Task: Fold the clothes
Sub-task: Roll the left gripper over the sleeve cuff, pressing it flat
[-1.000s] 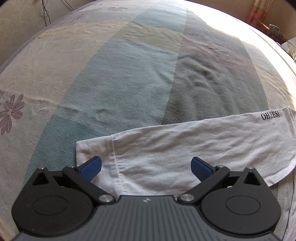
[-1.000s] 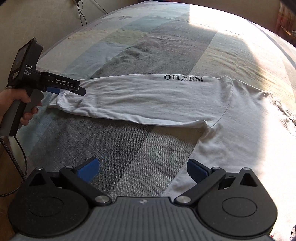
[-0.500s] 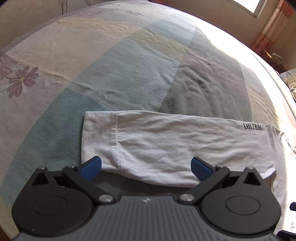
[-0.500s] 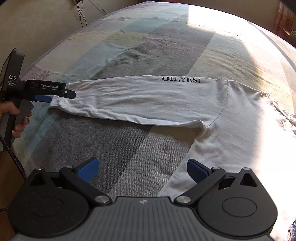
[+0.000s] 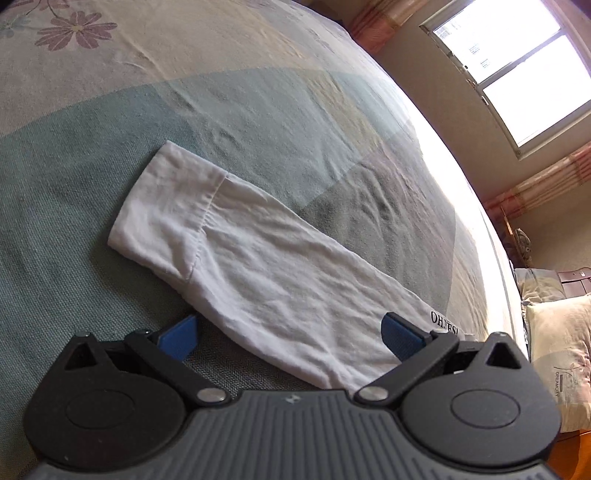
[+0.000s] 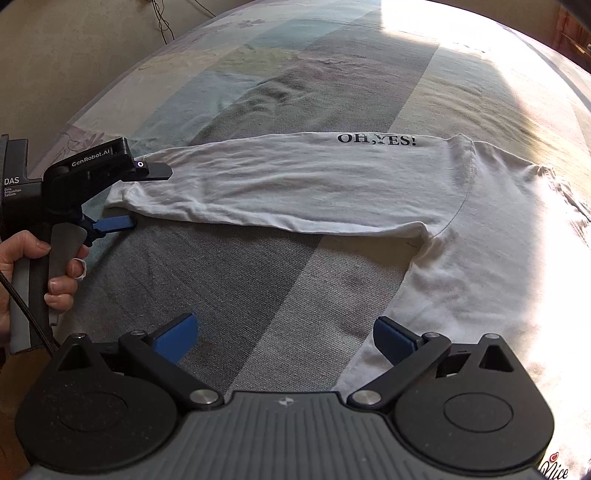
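A white long-sleeved shirt (image 6: 461, 258) printed "OH,YES!" lies flat on the bed. Its sleeve (image 6: 280, 188) stretches out to the left. In the left wrist view the sleeve (image 5: 266, 269) runs diagonally, with its cuff (image 5: 166, 206) at the far end. My left gripper (image 5: 290, 332) is open, and the sleeve's near edge lies between its blue pads (image 5: 177, 336). The right wrist view shows the left gripper (image 6: 138, 197), held by a hand (image 6: 55, 269), turned on its side at the cuff. My right gripper (image 6: 284, 334) stands open above bare bedcover, its right pad (image 6: 391, 338) over the shirt's side edge.
A patchwork bedcover (image 6: 258, 280) in grey, teal and beige spreads under everything. A pillow (image 5: 557, 350) and a bright window (image 5: 517, 66) lie beyond the bed's far side. Cables (image 6: 162, 22) hang on the wall past the bed's left edge.
My left gripper has rolled onto its side and come in at the cuff end of the sleeve. The right gripper and the shirt have barely moved.
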